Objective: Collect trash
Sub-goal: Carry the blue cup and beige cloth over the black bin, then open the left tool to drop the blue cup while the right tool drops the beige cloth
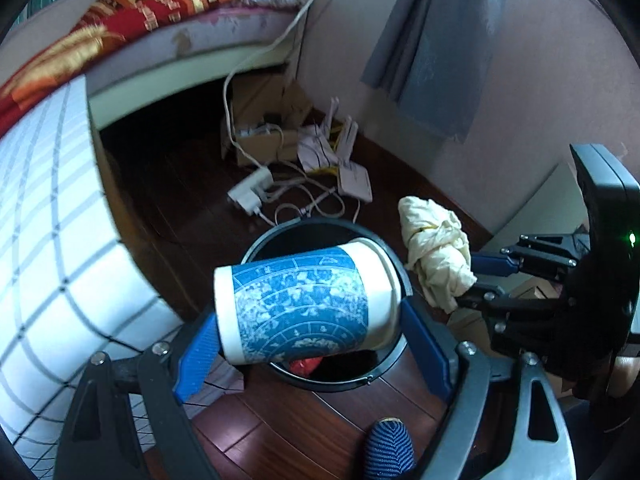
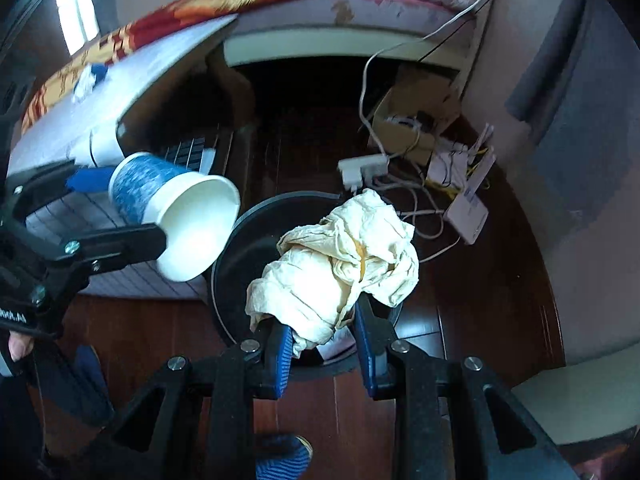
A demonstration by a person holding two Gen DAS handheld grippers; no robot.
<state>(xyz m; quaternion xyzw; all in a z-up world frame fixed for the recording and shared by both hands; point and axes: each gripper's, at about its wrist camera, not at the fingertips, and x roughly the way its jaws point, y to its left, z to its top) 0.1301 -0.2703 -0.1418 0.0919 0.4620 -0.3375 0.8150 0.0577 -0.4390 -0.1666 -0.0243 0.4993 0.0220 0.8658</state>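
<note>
cup (image 1: 306, 306): blue-white print | tissue wad (image 1: 438, 258): cream | bin (image 1: 394, 364): black

Home bedroom, blanketed bed (image 1: 168, 12), curtain (image 1: 436, 48)

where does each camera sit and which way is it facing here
Left wrist: sits on the left tongs, facing down at the black bin on the floor; its blue fingers clamp a paper cup; a slippered foot shows.
Right wrist: sits on the right tongs, facing down at the bin; they clamp a crumpled napkin.
Shared: bin, cup, napkin, bed, power strip; each sees the other tongs.
</note>
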